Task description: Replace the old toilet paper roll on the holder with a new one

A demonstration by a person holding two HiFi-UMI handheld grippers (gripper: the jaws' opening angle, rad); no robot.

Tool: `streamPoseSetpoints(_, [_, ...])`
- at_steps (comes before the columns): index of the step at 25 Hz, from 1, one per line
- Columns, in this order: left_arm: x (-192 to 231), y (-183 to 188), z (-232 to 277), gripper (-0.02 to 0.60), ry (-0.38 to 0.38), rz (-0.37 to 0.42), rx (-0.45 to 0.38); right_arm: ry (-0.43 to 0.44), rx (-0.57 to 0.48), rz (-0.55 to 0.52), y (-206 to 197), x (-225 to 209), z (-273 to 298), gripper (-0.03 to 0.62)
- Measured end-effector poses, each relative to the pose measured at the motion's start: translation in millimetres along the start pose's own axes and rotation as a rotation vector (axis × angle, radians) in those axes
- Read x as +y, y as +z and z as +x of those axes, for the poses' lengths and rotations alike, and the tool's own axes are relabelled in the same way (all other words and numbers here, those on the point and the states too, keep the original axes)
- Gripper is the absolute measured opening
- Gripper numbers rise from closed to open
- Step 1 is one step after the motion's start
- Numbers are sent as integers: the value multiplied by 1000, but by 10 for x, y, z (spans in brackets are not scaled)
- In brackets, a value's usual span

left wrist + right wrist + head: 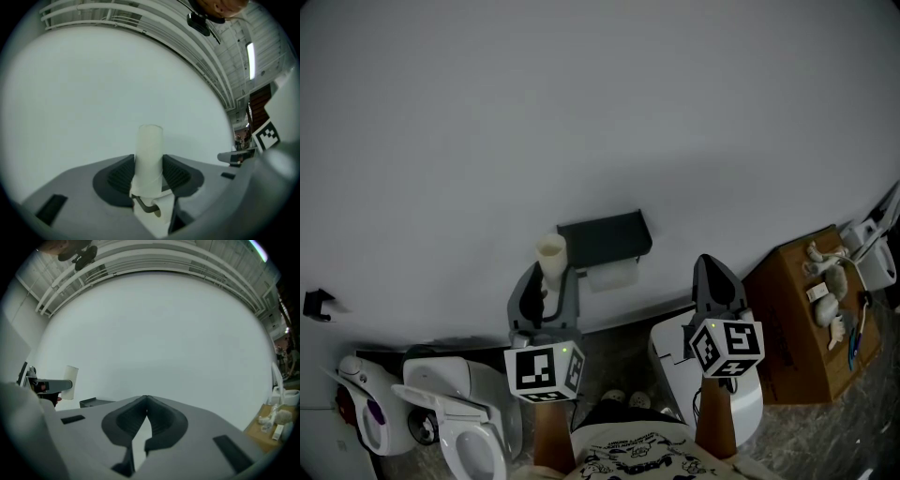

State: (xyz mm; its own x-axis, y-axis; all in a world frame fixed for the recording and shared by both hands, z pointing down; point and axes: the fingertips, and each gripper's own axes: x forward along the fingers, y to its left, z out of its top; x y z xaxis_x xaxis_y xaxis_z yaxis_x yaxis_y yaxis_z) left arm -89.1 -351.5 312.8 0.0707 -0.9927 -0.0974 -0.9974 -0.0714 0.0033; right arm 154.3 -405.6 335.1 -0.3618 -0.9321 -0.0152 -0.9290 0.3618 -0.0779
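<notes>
**Left gripper clamped on bare tube, right gripper closed and empty**

Left gripper point(550, 279) is clamped on the cardboard tube point(550, 251). The tube stands upright with the pads on its lower part. Its bottom end is hidden behind the jaws in the left gripper view. The tube sits just left of the holder point(605, 238), level with its top edge; can't tell if they touch. Right gripper point(712, 267) is right of the holder and apart from it, jaws fully together, nothing between them.

Hard to make out:
- Pale block point(612, 274) directly under the holder's lid: roll or loose paper, can't tell.
- Small items on the wooden cabinet point(792, 328), far right of the holder: too small to identify.
- Toilet point(459, 417), lower left of the holder: cut off by the frame edge.

Writing: black-and-white square markers on the gripper cubes. The shirt print point(642, 455) below the holder is unreadable.

Room: a plain grey-white wall point(581, 112) carries the holder, with speckled grey floor point(619, 347) beneath it.
</notes>
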Motion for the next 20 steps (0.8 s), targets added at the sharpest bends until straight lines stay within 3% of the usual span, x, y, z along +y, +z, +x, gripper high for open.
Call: streamPoseSetpoints(20, [12, 30, 2, 189, -6, 9, -9, -12, -4, -14, 26, -14, -16, 20])
